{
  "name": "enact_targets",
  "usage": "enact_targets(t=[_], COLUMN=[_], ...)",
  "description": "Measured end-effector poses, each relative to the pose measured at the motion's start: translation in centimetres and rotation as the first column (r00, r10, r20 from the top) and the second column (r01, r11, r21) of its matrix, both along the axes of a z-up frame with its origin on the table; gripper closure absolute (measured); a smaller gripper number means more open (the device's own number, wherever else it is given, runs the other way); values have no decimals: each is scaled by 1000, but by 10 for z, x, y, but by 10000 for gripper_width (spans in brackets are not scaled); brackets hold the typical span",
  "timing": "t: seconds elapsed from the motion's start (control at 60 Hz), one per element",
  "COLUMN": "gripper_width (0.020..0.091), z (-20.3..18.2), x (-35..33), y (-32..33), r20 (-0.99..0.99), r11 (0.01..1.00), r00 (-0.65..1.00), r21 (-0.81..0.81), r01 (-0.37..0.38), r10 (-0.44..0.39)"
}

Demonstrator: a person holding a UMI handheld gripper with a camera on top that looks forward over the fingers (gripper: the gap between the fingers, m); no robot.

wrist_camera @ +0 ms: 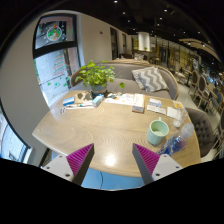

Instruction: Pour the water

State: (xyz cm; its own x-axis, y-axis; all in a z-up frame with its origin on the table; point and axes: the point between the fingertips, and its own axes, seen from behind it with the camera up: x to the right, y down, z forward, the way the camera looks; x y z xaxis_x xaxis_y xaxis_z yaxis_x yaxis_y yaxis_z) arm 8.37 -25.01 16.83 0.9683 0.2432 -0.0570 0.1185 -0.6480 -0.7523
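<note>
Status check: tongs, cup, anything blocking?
Tongs open, empty. Green cup upright on table, ahead of right finger. Plastic bottle beside it. Path clear.

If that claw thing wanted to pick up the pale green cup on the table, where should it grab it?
Probably around the middle of the green cup, coming in level from the near side. It stands upright on the wooden table, so its round wall suits one finger on each side. The gripper is open, short of the cup, which sits ahead beyond the right-hand finger.
</note>
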Motion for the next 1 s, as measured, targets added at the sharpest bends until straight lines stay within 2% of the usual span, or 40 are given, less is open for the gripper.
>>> enact_targets(t=[0.133,0.283,0.4,0.55,0.65,0.683,0.733,0.817,1.0], gripper_width=[262,263,261,259,271,297,372,555,717], z=[-39,-75,-87,-92,-90,-90,-91,-96,-94], x=[56,124,171,204,214,214,213,216,210], y=[-28,-37,-15,34,64,73,82,95,90], r20=[16,14,-10,-29,-24,-22,-12,6,-1], r11=[998,978,947,916,901,901,902,903,917], r00=[998,978,950,931,928,930,933,936,940], r21=[5,28,82,172,229,241,254,265,222], r01=[69,206,312,362,368,360,350,337,332], r10=[-69,-206,-312,-363,-373,-366,-359,-351,-340])
